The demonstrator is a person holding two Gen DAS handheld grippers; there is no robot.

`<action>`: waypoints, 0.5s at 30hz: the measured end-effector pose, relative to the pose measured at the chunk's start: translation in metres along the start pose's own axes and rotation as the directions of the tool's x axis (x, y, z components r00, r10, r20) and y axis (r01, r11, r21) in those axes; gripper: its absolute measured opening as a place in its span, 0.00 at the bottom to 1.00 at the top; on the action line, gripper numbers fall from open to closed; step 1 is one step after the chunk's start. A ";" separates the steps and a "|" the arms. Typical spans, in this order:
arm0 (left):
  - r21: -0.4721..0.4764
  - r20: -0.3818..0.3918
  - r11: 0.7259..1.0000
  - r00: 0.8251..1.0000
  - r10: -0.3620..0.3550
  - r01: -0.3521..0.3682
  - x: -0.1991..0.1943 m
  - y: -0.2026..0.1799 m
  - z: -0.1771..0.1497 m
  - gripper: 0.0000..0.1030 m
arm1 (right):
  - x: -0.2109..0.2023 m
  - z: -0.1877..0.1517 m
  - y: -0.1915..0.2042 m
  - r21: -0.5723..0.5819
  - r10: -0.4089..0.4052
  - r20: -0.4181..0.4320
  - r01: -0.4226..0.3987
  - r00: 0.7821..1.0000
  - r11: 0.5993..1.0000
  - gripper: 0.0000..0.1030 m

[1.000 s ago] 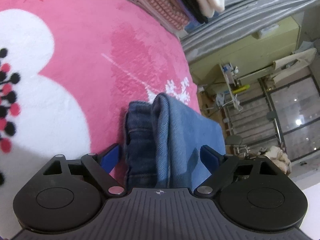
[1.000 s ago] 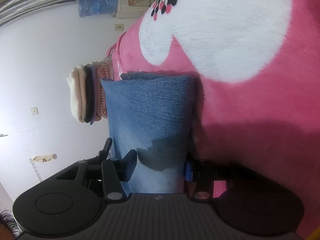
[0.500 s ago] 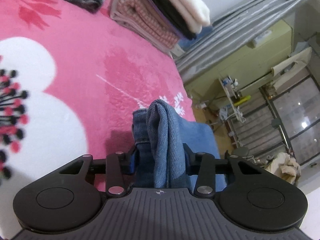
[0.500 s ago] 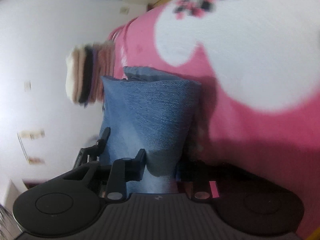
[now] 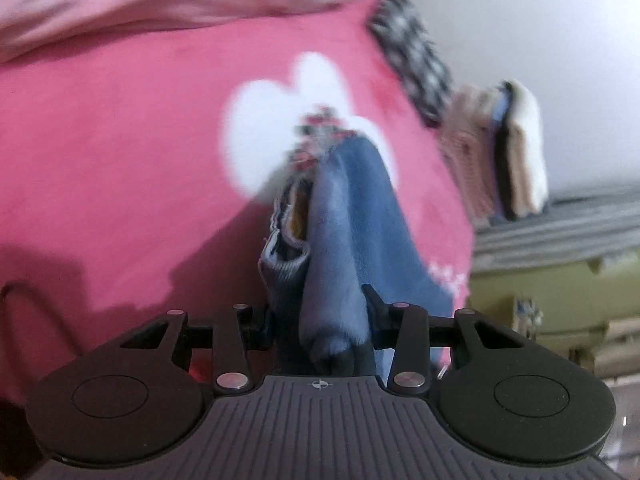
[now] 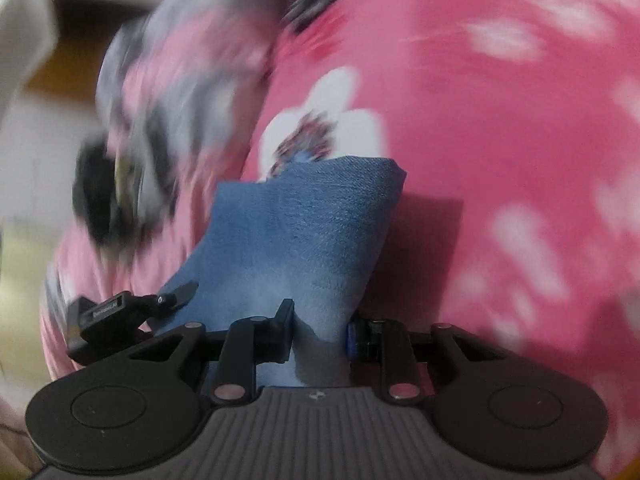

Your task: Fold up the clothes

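Blue folded denim jeans (image 5: pixel 348 240) hang above the pink fleece blanket (image 5: pixel 120 160), clamped by the left gripper (image 5: pixel 320 320) and by the right gripper (image 6: pixel 320 332), whose jaws are closing. Level, matched hands would keep the folds aligned during carrying.

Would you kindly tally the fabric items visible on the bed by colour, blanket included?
Blue: 1, the folded jeans
Pink: 1, the floral blanket
Black-and-white check: 1, a checked garment
Mixed stack: 1, the pile of folded clothes, too blurred to count its layers
Total: 4
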State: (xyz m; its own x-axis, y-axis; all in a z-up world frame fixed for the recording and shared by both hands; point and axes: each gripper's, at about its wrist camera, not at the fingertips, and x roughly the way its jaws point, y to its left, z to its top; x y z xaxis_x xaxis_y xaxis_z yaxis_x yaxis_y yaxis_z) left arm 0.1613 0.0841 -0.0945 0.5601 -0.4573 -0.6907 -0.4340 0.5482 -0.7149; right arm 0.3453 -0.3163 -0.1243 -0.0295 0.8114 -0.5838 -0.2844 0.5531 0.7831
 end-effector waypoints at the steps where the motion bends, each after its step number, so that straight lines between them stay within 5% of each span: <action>1: -0.016 -0.012 1.000 1.000 0.026 -0.026 -0.003 0.006 -0.002 0.43 | 0.008 0.007 0.007 -0.038 -0.019 -0.041 0.017 0.999 0.999 0.28; 5: 0.034 -0.060 0.991 0.989 0.132 -0.130 -0.004 0.014 0.005 0.50 | 0.032 0.016 0.014 -0.048 -0.191 -0.129 0.187 0.973 0.981 0.46; 11: 0.043 -0.065 0.996 0.995 0.079 -0.076 -0.042 0.016 0.029 0.54 | -0.030 -0.027 0.018 0.110 -0.174 0.112 0.162 0.978 0.981 0.53; 15: 0.137 0.057 0.988 0.996 0.065 -0.072 -0.082 0.005 0.040 0.54 | -0.076 -0.066 0.026 0.227 -0.182 0.348 0.105 0.920 0.968 0.51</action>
State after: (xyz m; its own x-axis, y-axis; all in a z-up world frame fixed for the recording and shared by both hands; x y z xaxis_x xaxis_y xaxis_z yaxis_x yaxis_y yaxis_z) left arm 0.1420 0.1525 -0.0370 0.5699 -0.3806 -0.7282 -0.3721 0.6706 -0.6417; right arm 0.2768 -0.3763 -0.0736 0.3585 0.7115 -0.6044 -0.0609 0.6638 0.7454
